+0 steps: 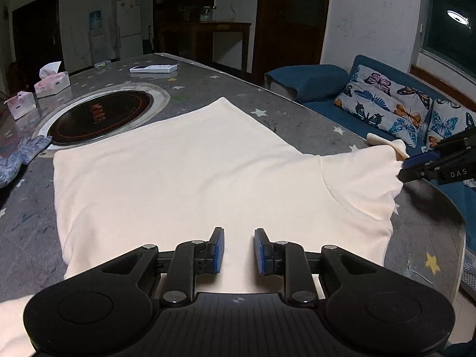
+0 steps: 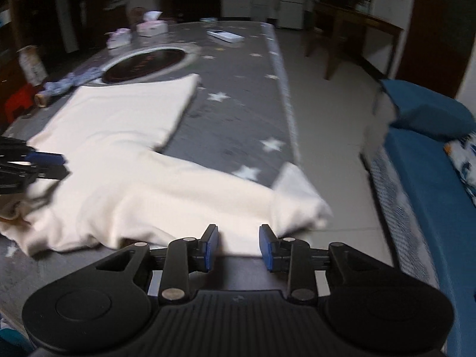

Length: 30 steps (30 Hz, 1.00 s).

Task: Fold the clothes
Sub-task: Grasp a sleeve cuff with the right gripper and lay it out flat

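Observation:
A cream long-sleeved top (image 1: pixel 184 172) lies spread flat on the grey star-print table (image 1: pixel 238 95). My left gripper (image 1: pixel 238 250) hovers open over its near edge, with nothing between the blue pads. In the left wrist view my right gripper (image 1: pixel 416 166) is at the right, at the end of the sleeve (image 1: pixel 366 172), which is lifted and bunched there. In the right wrist view the top (image 2: pixel 125 136) and sleeve (image 2: pixel 208 196) stretch across the table; my right gripper (image 2: pixel 238 247) has its jaws apart with sleeve cloth lying between them. My left gripper (image 2: pixel 44 163) shows at the left edge.
A round black hob (image 1: pixel 101 116) is set into the table beyond the top. Knit gloves (image 1: pixel 17 157), tissue boxes (image 1: pixel 52 81) and a white remote (image 1: pixel 153 69) lie further off. A blue sofa (image 1: pixel 386 113) with butterfly cushions stands to the right, past the table edge.

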Each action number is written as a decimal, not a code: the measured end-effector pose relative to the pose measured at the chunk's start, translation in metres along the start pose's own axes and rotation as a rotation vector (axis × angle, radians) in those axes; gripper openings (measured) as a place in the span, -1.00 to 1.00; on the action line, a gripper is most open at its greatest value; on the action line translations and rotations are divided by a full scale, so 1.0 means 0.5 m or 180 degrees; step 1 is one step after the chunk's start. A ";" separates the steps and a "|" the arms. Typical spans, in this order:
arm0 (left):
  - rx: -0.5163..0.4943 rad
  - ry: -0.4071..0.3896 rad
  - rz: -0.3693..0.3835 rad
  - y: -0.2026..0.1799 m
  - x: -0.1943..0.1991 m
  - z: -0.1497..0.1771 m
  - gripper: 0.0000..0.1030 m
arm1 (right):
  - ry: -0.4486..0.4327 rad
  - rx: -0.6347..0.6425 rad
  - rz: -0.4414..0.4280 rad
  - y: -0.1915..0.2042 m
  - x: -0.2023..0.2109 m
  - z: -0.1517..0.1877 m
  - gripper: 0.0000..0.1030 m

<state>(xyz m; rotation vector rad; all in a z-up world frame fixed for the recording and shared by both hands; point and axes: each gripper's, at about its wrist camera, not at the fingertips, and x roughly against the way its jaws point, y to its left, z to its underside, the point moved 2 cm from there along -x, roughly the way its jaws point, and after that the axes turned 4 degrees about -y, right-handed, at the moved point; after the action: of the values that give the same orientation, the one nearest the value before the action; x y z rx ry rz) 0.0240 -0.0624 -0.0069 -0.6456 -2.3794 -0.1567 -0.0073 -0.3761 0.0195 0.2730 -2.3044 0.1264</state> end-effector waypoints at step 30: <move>0.0015 -0.0063 -0.0058 -0.018 0.023 0.027 -0.29 | -0.0624 0.0201 0.0442 -0.037 -0.006 -0.118 -0.94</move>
<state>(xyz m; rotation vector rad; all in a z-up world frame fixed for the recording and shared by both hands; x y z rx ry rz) 0.0043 -0.0617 -0.0096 -0.6262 -2.4046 -0.1533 0.0411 -0.3830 0.0575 0.1628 -2.5172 0.2529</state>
